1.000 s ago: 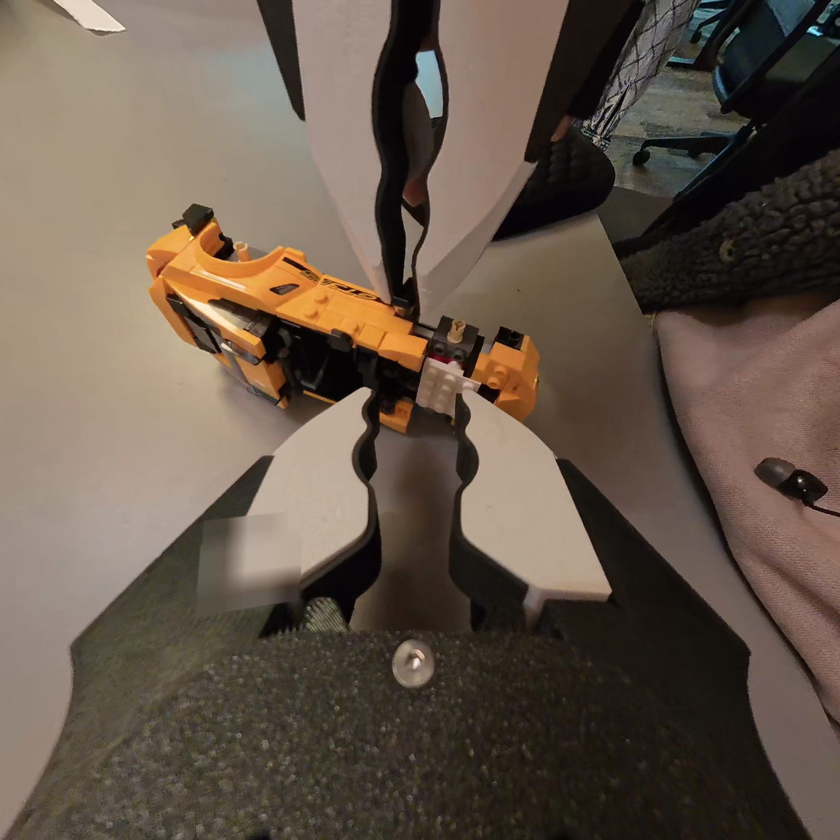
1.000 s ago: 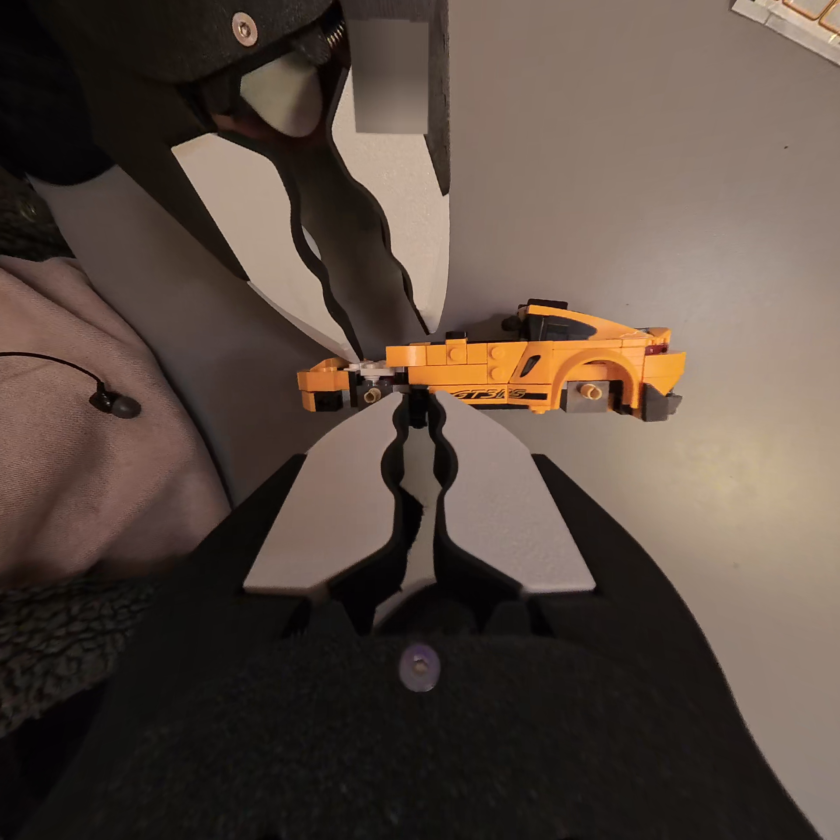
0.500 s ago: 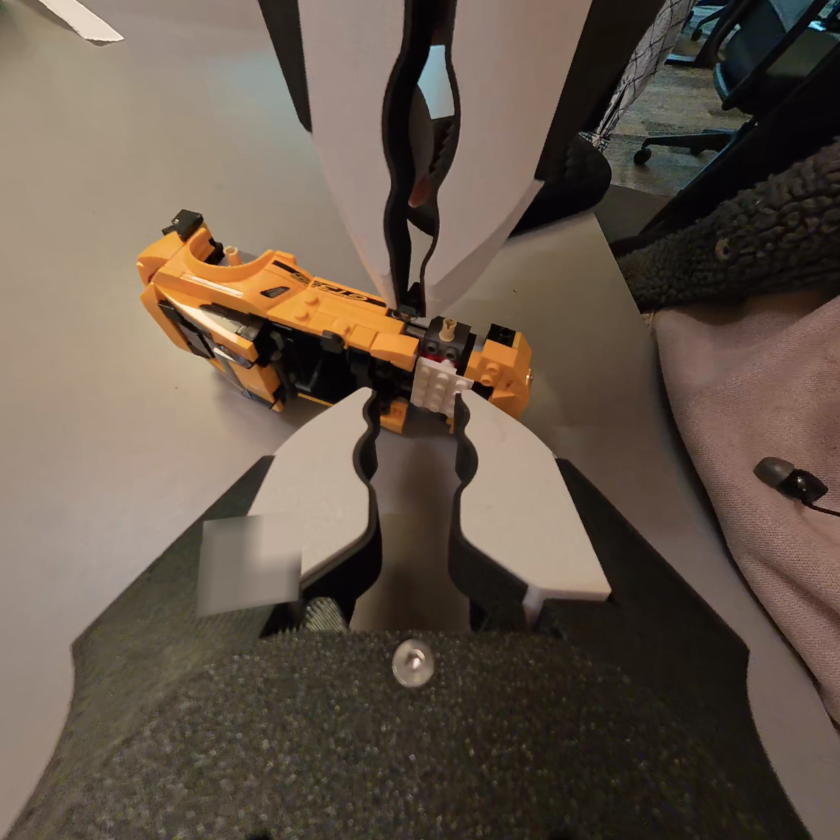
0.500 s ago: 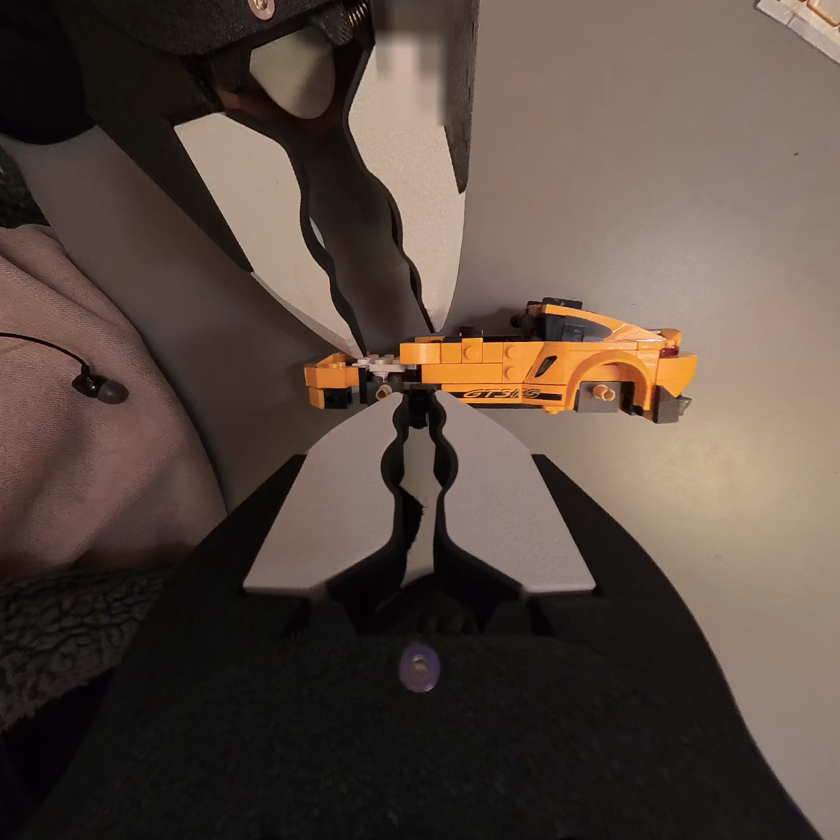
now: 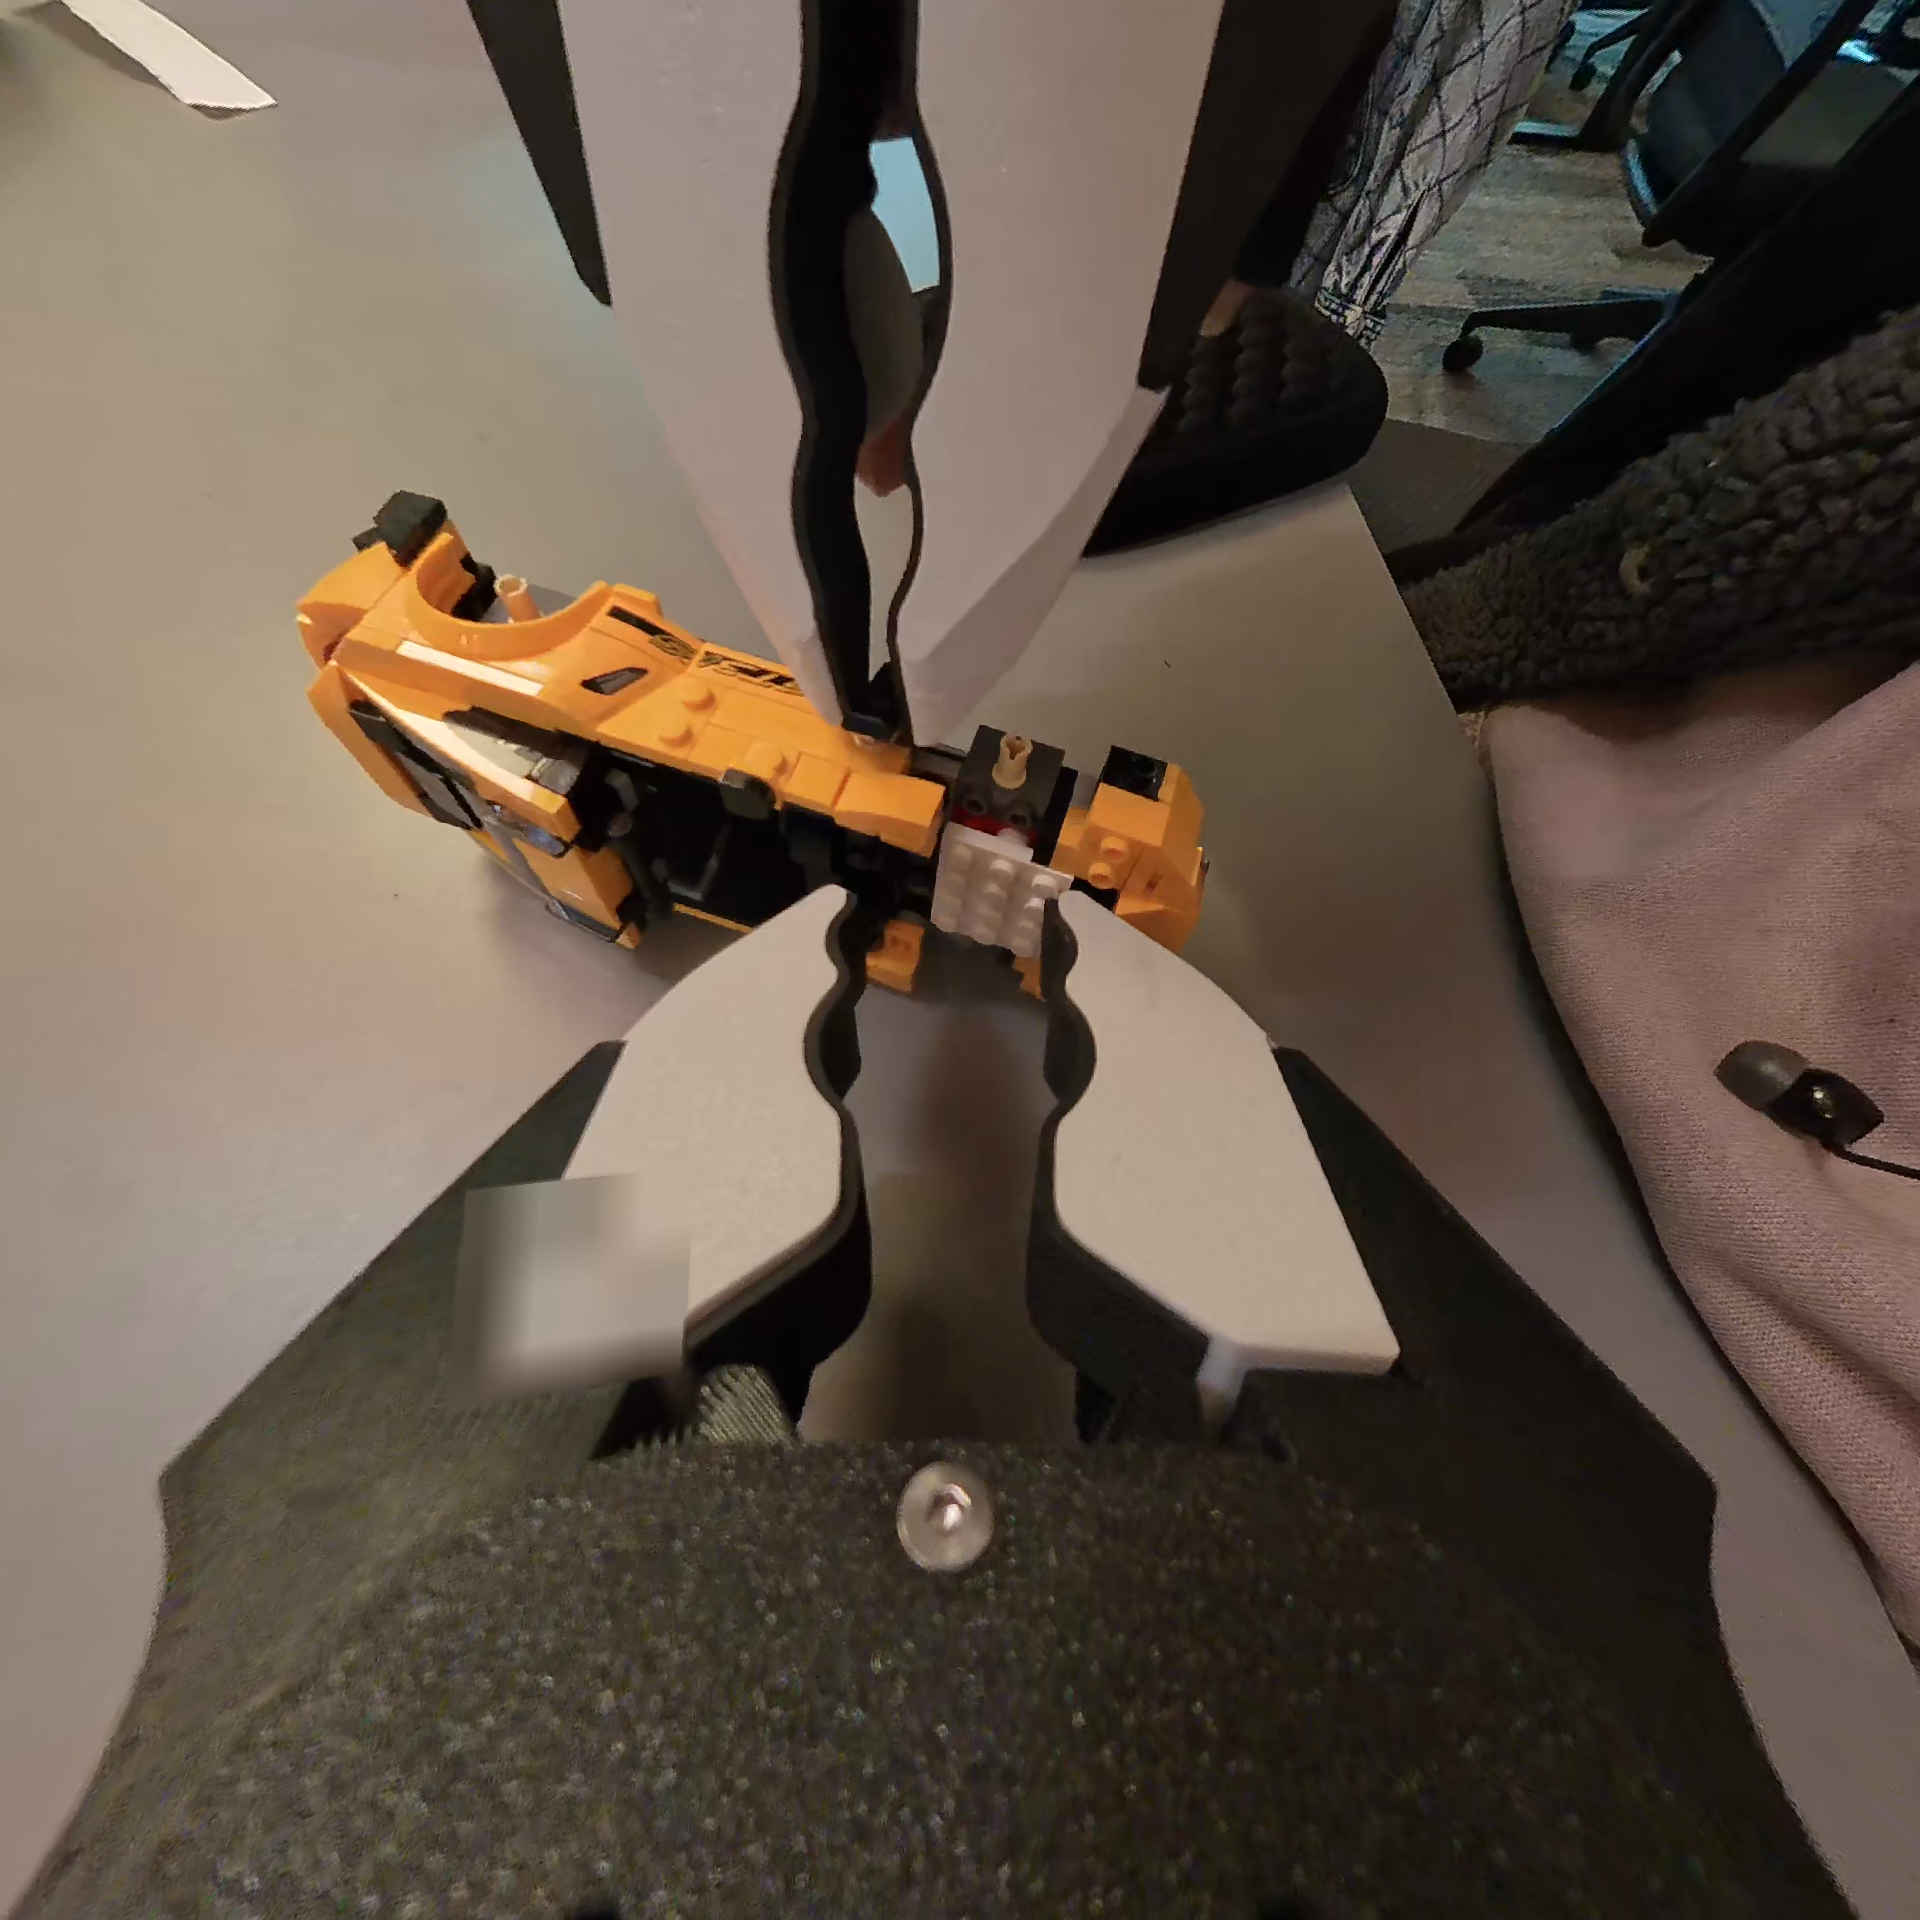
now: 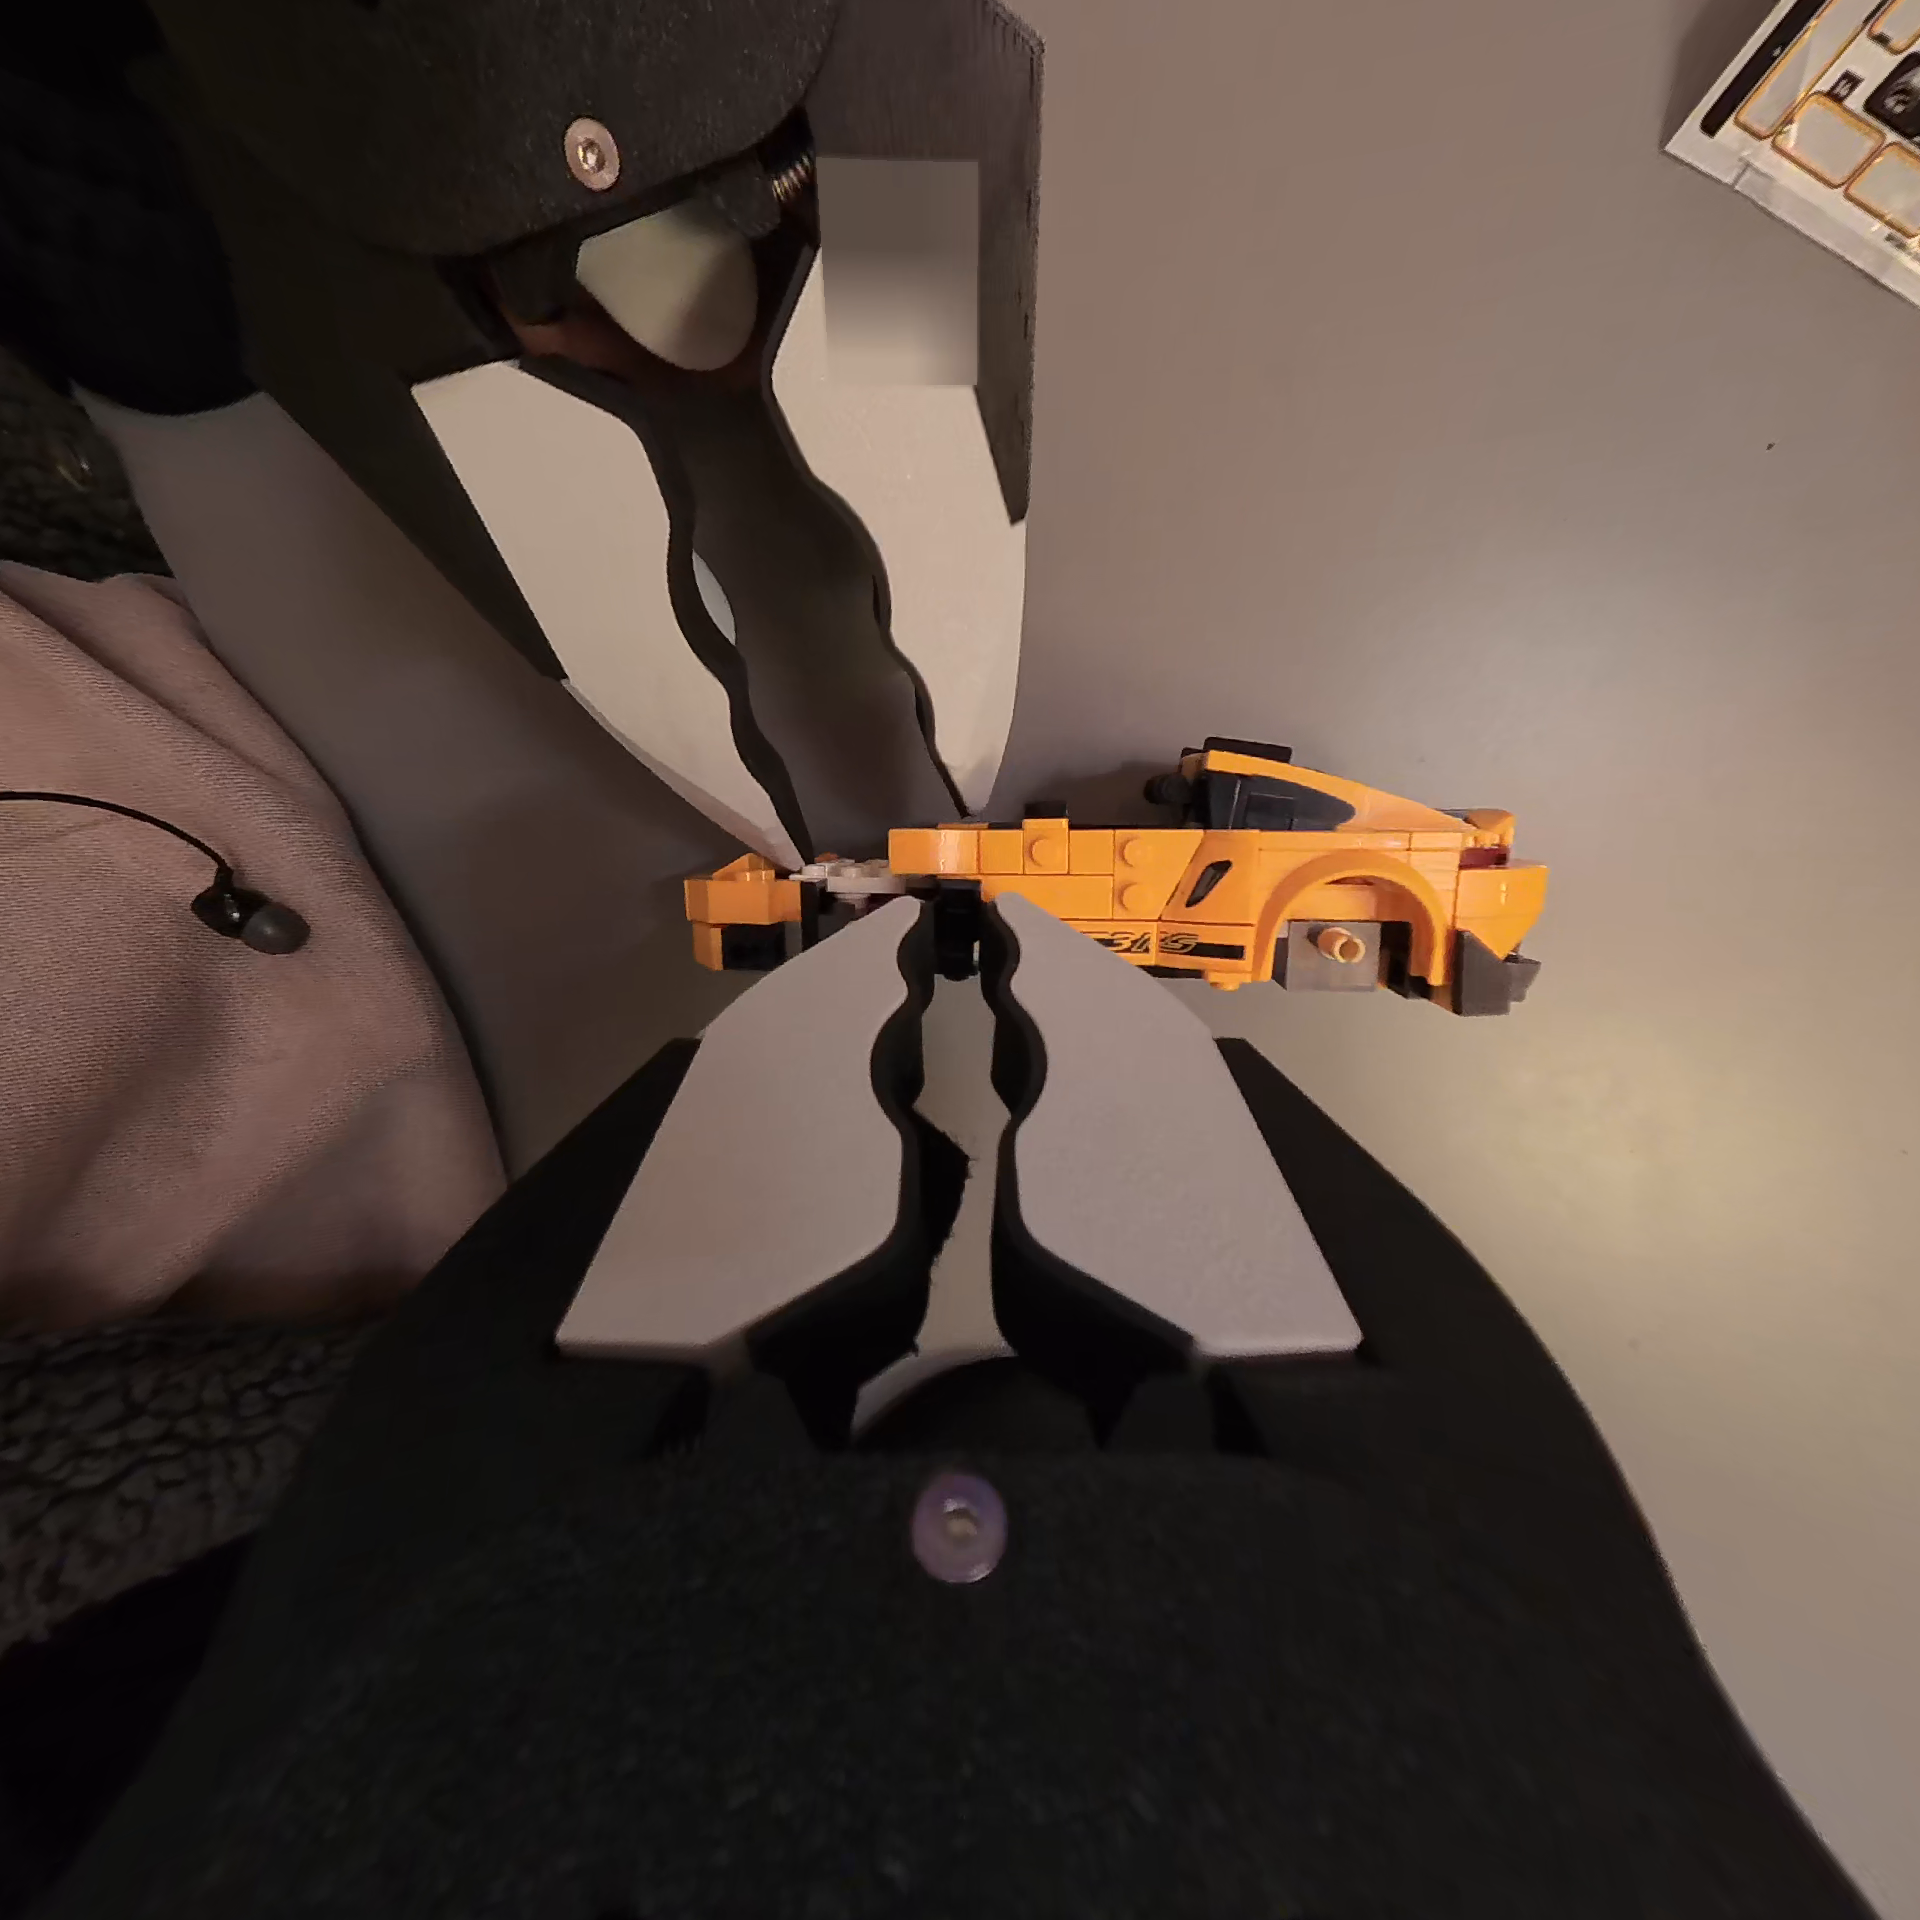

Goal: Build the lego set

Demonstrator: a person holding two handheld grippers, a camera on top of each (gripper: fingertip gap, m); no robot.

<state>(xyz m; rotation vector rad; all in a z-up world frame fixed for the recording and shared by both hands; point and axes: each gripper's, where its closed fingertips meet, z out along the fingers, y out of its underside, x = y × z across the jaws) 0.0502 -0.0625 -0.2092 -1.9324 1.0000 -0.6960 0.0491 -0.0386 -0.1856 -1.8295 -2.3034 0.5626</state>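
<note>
An orange lego car (image 5: pixel 675 717) lies on its side on the grey table (image 5: pixel 208 1039). It has no wheels, and bare axle pins show. My left gripper (image 5: pixel 945 909) is open, its tips against the car's hood by a white plate (image 5: pixel 992 883). In the right wrist view it comes in from the top (image 6: pixel 883 836), tips touching the car (image 6: pixel 1195 862). My right gripper (image 6: pixel 956 914) is shut on a small black piece (image 6: pixel 954 935), held against the car's underside behind the front axle. In the left wrist view it comes down from above (image 5: pixel 873 717).
A pinkish garment (image 5: pixel 1766 883) with a black earbud (image 5: pixel 1797 1101) lies at the table's edge beside the car's nose. Dark fleece (image 5: pixel 1714 520) lies behind it. A sticker sheet (image 6: pixel 1818 135) lies far beyond the car's rear. A white paper (image 5: pixel 156 62) is at the far corner. Both grippers' tips are close together, under 4 cm apart.
The car has turned slightly on the table, its rear swinging a little away. Both grippers keep their places on it, and their jaw widths look the same.
</note>
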